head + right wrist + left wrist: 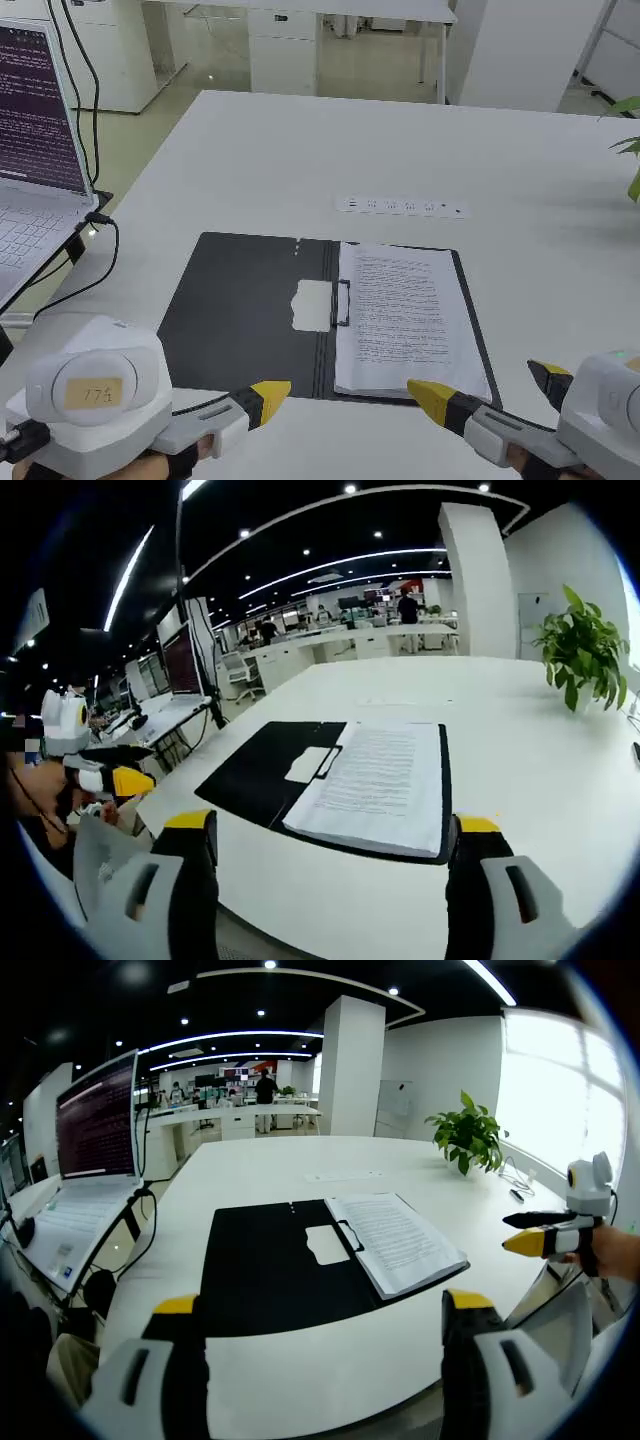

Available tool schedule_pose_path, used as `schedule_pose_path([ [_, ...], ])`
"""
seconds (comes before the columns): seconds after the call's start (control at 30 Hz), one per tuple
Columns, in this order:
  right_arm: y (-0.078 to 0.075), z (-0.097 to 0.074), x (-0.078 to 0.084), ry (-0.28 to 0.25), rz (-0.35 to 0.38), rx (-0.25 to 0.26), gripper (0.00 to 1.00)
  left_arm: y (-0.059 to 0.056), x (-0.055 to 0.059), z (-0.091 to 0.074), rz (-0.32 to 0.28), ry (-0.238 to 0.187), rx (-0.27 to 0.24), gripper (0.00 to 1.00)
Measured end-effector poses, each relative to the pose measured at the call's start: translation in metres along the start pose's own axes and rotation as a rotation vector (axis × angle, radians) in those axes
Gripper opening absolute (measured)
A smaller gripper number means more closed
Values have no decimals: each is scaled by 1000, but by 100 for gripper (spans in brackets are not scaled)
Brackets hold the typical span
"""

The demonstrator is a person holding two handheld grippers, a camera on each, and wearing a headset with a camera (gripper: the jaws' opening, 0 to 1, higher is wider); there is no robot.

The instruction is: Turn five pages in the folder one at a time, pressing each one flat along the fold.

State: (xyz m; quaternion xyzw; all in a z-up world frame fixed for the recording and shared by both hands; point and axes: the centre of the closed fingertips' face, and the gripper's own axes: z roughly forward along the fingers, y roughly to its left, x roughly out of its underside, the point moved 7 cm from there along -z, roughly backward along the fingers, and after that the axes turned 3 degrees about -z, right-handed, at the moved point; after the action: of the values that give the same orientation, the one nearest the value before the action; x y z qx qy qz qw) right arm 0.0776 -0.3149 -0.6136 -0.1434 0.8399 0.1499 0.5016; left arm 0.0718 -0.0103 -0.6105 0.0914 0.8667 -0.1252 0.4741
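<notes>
A white table [300,150] in an open-plan office carries the open black folder [240,310] near its front edge, with the page stack [410,310] on the right half. A laptop [30,150] is cut off at the left, and the pages' print is unreadable. The left gripper [320,1305] and right gripper [333,823] both gape wide, holding nothing.
</notes>
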Motion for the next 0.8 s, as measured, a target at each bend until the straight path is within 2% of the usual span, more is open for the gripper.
schedule_pose_path([
  [0.47, -3, 0, 0, -5, 10, 15, 100, -7, -6, 7, 2, -16, 22, 97],
  [0.63, -3, 1, 2, 8, 15, 13, 100, -7, -7, 8, 8, -17, 27, 98],
  [0.8, -4, 1, 1, 0, 15, 20, 100, -6, -6, 8, 7, -15, 30, 98],
])
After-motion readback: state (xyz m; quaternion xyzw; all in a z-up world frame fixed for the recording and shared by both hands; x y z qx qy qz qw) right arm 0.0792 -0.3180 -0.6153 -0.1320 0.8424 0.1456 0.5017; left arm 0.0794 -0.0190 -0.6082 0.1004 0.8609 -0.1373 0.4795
